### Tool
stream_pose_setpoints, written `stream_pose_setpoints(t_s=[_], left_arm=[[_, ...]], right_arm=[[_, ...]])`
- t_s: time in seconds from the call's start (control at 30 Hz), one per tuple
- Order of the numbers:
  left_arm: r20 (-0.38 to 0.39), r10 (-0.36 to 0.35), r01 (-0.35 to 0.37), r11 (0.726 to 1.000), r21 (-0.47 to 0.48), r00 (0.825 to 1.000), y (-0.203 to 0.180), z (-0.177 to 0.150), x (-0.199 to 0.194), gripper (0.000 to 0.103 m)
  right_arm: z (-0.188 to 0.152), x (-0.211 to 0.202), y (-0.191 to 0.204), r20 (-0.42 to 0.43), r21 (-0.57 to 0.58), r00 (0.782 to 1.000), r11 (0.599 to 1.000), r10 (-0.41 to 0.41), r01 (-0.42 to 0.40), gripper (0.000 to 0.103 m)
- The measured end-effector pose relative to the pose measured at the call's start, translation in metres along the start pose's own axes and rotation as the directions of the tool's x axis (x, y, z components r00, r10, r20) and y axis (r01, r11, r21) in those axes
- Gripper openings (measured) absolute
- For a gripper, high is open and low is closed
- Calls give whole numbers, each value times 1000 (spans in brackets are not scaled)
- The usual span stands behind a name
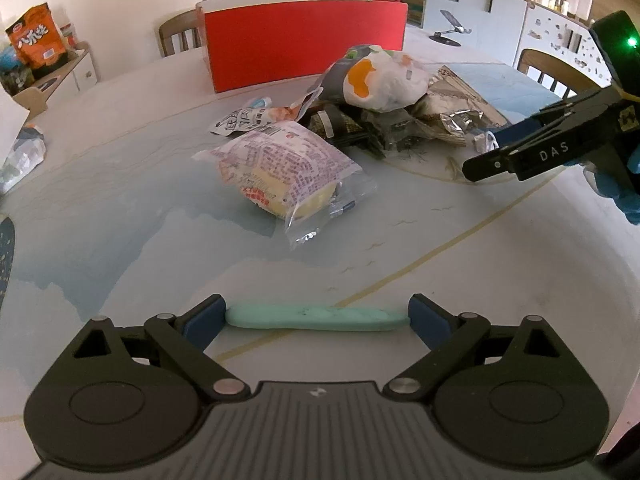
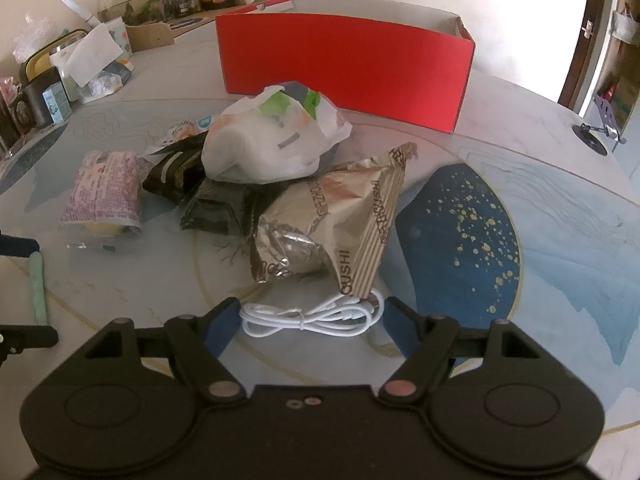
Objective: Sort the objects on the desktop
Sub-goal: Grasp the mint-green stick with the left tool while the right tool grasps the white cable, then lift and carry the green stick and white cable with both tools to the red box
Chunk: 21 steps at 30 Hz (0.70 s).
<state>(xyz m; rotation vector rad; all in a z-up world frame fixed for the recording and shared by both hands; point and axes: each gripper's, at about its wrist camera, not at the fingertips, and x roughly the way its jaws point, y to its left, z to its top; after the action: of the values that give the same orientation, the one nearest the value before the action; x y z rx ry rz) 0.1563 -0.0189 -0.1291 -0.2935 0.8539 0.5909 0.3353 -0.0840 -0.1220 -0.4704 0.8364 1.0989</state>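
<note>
Marble-pale with blue wash and thin gold lines, the desk (image 1: pixel 120 208) carries a heap of snack packets ahead of both tools. Beyond the heap stands a red box (image 1: pixel 304 44), open at the top; further back are chairs, a cluttered sideboard with an orange bag (image 1: pixel 36 38), and white cabinets by a bright doorway.

Both tools point steeply down at the desk. The left tool (image 1: pixel 318 318) stands wide, and a mint-green bar (image 1: pixel 318 318) lies crosswise between its blue pads, its ends reaching both of them; whether they press it I cannot tell. Just ahead of it lies a clear-wrapped pastry (image 1: pixel 288 176).

The right tool (image 2: pixel 312 318), held in a blue-gloved hand (image 1: pixel 624 188), is partly drawn in around a coiled white cable (image 2: pixel 308 316) lying on the desk, the pads touching the coil's ends; how firmly they bear on it does not show. A crumpled gold foil bag (image 2: pixel 332 232) lies just past the cable, overlapping its far edge, with a white plastic bag (image 2: pixel 268 148) behind.
</note>
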Motion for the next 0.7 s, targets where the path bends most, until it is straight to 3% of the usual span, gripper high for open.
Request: stream_pose_setpoints(t_s=[0.3,0.7], left_arm=[[-19,12,-13,999,-51,1000,1,5,-4,98],[18,5,-4,996,-92,1000,-2,23,-24,98]], right_arm=[[-3,-9,2,-8,37,1000,999,2,-2,76],[-2,-40,7,22,69,1000,998,-4,2,76]])
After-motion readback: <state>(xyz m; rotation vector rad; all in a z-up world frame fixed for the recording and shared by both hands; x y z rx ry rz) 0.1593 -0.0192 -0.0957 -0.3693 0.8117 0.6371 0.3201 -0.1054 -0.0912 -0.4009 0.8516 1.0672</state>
